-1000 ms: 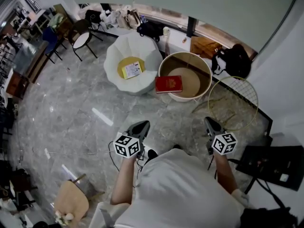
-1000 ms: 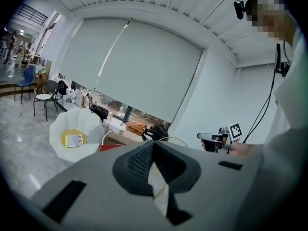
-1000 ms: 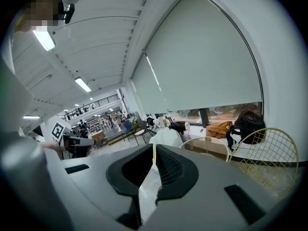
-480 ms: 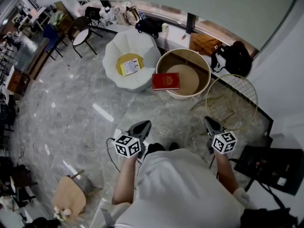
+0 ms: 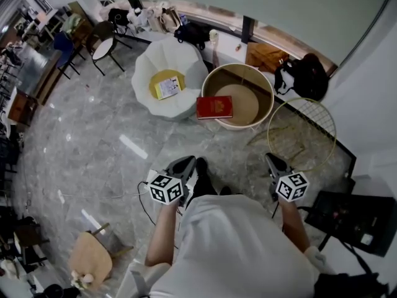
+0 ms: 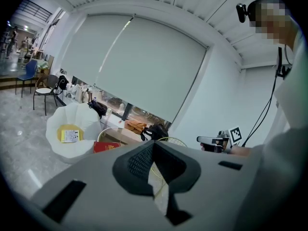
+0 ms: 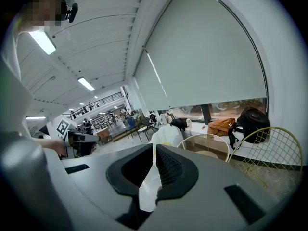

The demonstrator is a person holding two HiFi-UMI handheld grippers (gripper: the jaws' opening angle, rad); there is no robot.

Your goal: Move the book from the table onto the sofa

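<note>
Tongs in both hands are hanging low in front of the person, aimed ahead across the marble floor (image 5: 93, 141) toward the furniture. The left tongs (image 5: 184, 164) are sitting fully closed with nothing between them, and the right tongs (image 5: 273, 161) are likewise meeting at their tips, empty. The red book (image 5: 214, 107) is lying flat on the near left edge of the round worktop (image 5: 265, 87), apparently jutting past the rim toward the white sofa (image 5: 147, 67), which is standing just beside the worktop. From the tongs, the book is lying ahead and between the two, well apart from both, but closer to the left pair's line than to the right's. Its long axis is running crosswise to the way the tongs are pointing, so its long near edge is facing the person. The sofa is lying ahead and to the left of the left tongs, with a yellow cushion (image 5: 160, 78) and a booklet (image 5: 168, 89) on its seat. Judging by this layout, the left hand is looking better placed for the reach, and either pair is going to need opening before closing on the book.
</note>
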